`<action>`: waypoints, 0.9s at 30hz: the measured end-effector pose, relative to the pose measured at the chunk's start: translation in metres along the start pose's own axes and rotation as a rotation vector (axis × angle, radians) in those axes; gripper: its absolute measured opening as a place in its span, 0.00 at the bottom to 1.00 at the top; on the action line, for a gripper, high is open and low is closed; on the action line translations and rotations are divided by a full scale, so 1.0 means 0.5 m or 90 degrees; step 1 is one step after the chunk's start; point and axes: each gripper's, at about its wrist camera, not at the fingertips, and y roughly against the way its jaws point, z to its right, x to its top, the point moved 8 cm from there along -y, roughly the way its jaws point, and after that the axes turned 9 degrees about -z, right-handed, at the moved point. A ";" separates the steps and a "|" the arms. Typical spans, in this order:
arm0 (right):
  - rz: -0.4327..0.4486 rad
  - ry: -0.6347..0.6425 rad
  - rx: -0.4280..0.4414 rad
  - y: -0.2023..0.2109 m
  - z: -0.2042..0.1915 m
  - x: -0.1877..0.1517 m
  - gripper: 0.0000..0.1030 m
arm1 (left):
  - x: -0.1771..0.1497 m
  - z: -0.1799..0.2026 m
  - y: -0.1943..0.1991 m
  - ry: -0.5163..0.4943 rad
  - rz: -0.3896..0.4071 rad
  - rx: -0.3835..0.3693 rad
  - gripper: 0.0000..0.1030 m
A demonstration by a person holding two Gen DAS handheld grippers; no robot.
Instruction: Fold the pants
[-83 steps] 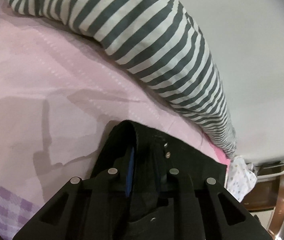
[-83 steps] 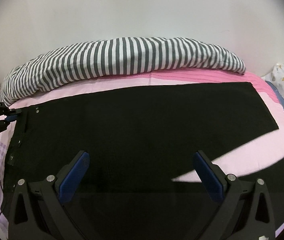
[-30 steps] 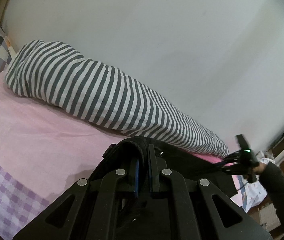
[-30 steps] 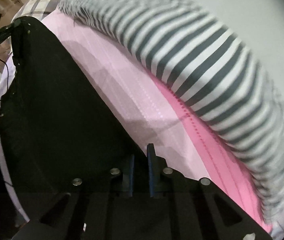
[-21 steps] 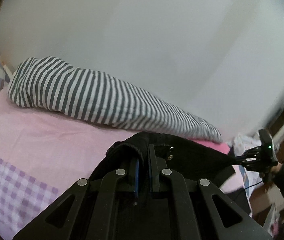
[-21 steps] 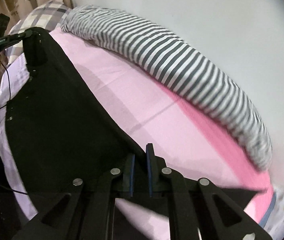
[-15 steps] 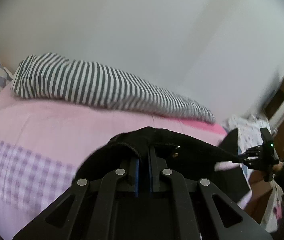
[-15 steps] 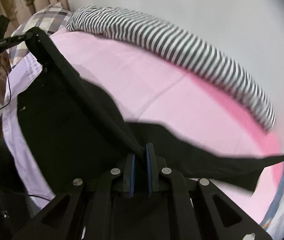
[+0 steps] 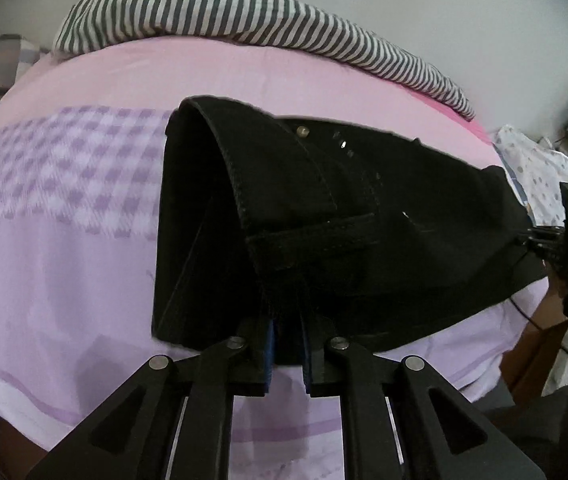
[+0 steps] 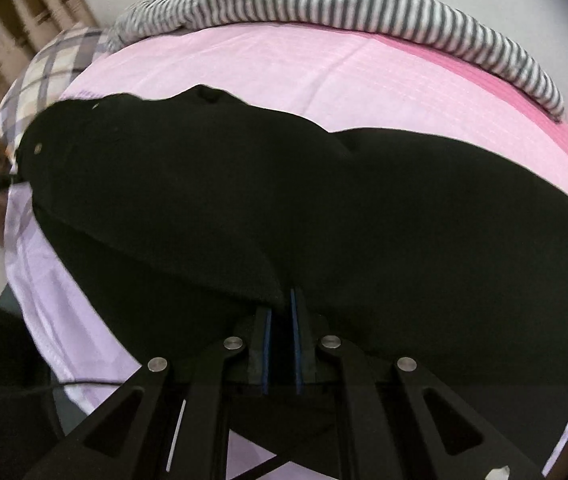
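Observation:
The black pants (image 9: pixel 324 208) lie doubled lengthwise on the pink bed sheet (image 9: pixel 203 76), near its front edge. My left gripper (image 9: pixel 287 320) is shut on the waistband corner, which shows studs and a belt loop. My right gripper (image 10: pixel 279 304) is shut on the leg end of the pants (image 10: pixel 324 208). The fabric hangs between both grippers, with the top layer draped over the lower one. The right gripper also shows at the right edge of the left wrist view (image 9: pixel 540 240).
A grey and white striped bolster (image 9: pixel 243 20) lies along the wall at the back of the bed. A plaid pillow (image 10: pixel 43 68) sits at the left end. A dotted white cloth (image 9: pixel 536 176) lies off the right end. The bed's front edge (image 9: pixel 83 400) is close below the grippers.
Both grippers closed on one edge of the flat pants, lifted it and carried it toward the front of the bed. The pants now lie folded in half lengthwise.

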 end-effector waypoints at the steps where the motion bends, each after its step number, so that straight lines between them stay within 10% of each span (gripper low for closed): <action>1: 0.003 -0.006 0.001 -0.001 -0.003 -0.003 0.11 | -0.003 -0.002 0.001 0.006 0.002 0.004 0.15; 10: 0.055 -0.117 0.037 0.039 0.012 -0.042 0.34 | -0.037 -0.032 0.046 0.074 -0.011 0.019 0.40; 20: 0.115 -0.315 0.198 0.067 0.037 -0.106 0.39 | -0.069 -0.004 0.068 0.247 -0.008 -0.188 0.43; 27: 0.132 -0.417 0.223 0.049 0.077 -0.148 0.39 | -0.045 0.013 0.023 0.307 -0.007 -0.222 0.43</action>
